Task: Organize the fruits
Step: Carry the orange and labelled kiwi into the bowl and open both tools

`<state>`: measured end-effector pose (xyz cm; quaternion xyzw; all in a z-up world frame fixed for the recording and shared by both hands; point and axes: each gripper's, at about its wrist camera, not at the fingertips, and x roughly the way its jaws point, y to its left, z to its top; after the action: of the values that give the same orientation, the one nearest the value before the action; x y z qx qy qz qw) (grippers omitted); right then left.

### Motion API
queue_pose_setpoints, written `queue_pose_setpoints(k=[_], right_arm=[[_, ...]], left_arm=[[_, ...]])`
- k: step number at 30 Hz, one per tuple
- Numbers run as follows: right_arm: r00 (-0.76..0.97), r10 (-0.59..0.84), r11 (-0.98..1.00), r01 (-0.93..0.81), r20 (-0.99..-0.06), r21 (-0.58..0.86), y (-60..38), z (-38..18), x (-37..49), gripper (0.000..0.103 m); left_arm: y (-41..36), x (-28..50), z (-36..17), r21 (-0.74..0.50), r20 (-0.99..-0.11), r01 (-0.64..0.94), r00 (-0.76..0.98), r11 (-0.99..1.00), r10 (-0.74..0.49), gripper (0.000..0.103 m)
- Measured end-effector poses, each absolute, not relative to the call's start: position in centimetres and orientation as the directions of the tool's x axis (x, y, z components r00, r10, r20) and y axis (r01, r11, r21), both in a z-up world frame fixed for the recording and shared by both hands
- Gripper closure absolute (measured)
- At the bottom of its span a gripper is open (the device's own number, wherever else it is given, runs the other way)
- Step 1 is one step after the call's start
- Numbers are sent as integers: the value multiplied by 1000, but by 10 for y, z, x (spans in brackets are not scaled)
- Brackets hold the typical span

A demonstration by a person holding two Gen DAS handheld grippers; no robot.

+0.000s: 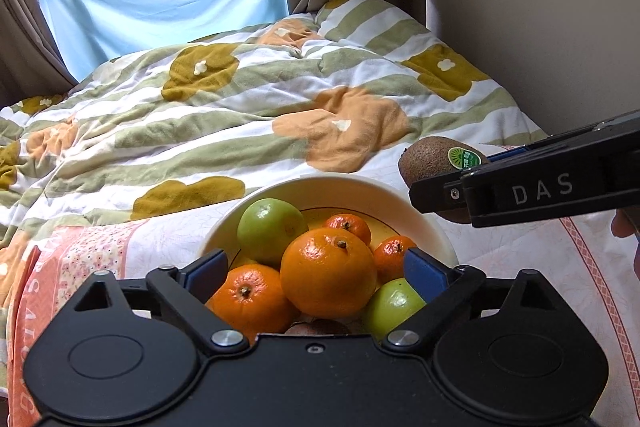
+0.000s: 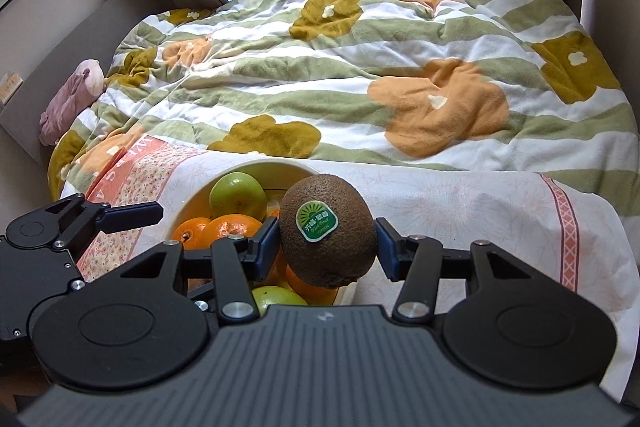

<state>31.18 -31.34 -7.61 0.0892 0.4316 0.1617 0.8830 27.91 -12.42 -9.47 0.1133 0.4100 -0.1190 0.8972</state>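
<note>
Right hand-held gripper [image 2: 327, 245] is clamped on a fuzzy brown kiwi with a green sticker [image 2: 328, 231], held just above the near rim of the cream ceramic bowl [image 2: 188, 205] on the bed.

Left hand-held gripper [image 1: 316, 269], jaws apart and holding nothing, hangs over the oranges and green apples piled below it.

Judged best: kiwi lowered into a gap before release, so nothing is knocked out.

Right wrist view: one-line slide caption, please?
Right gripper holds a stickered kiwi above the fruit bowl on the bed.
</note>
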Motion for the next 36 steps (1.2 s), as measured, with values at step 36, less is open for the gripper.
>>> queue_pose_setpoints(k=[36], right_arm=[[610, 404, 914, -242, -682, 325, -301, -75, 315, 0]], left_arm=[[-89, 229, -57, 38, -746, 186, 659, 982, -96, 6]])
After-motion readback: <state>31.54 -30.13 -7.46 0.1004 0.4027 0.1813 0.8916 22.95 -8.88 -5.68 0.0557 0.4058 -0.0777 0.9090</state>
